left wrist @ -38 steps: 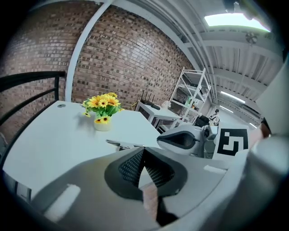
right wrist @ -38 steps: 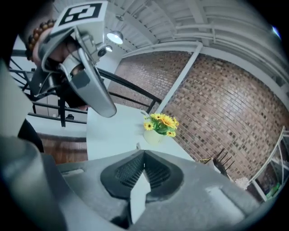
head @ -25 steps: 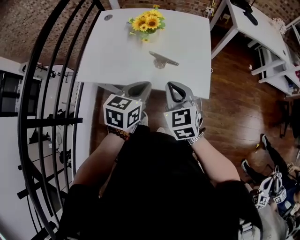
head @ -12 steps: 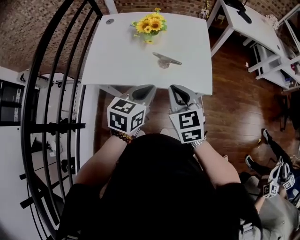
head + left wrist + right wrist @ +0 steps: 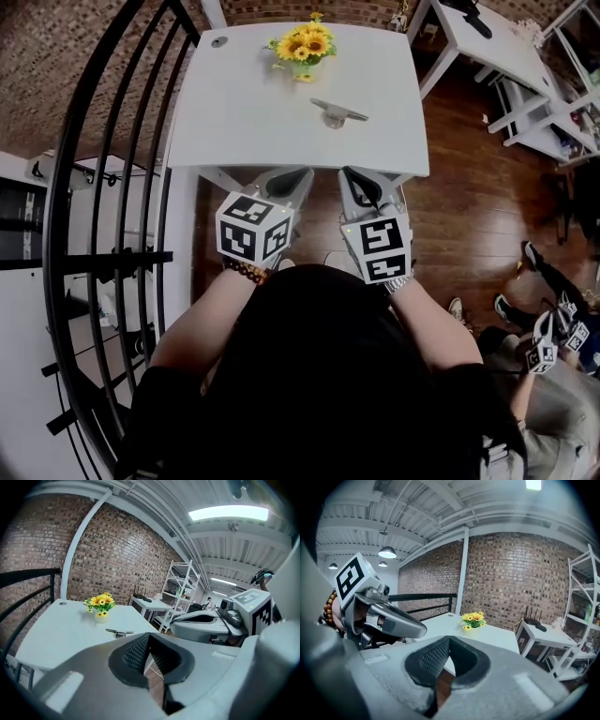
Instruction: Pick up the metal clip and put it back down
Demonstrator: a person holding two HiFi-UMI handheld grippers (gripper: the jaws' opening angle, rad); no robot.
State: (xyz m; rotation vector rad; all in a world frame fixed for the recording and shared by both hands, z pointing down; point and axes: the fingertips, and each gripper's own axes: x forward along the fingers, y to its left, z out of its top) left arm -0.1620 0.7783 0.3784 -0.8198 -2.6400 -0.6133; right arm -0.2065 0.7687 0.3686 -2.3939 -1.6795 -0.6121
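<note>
The metal clip [image 5: 339, 112] lies on the white table [image 5: 244, 122], right of its middle; in the left gripper view the clip [image 5: 120, 632] rests in front of the flower pot. My left gripper [image 5: 292, 178] and right gripper [image 5: 355, 177] hang side by side at the table's near edge, well short of the clip. Both are shut with nothing between their pads. In the left gripper view the jaw tips [image 5: 149, 637] meet. The right gripper's tips [image 5: 450, 641] meet too, and its view does not show the clip.
A pot of sunflowers [image 5: 305, 44] stands at the table's far edge. A black railing [image 5: 112, 187] curves along the left. A second white table [image 5: 497, 47] and a shelf rack [image 5: 180, 592] stand to the right over wooden floor [image 5: 469, 206]. Another person [image 5: 553, 337] is at lower right.
The head view has drifted a little, so the table sits slightly higher in frame. Both grippers stay shut at the near edge and the clip has not moved.
</note>
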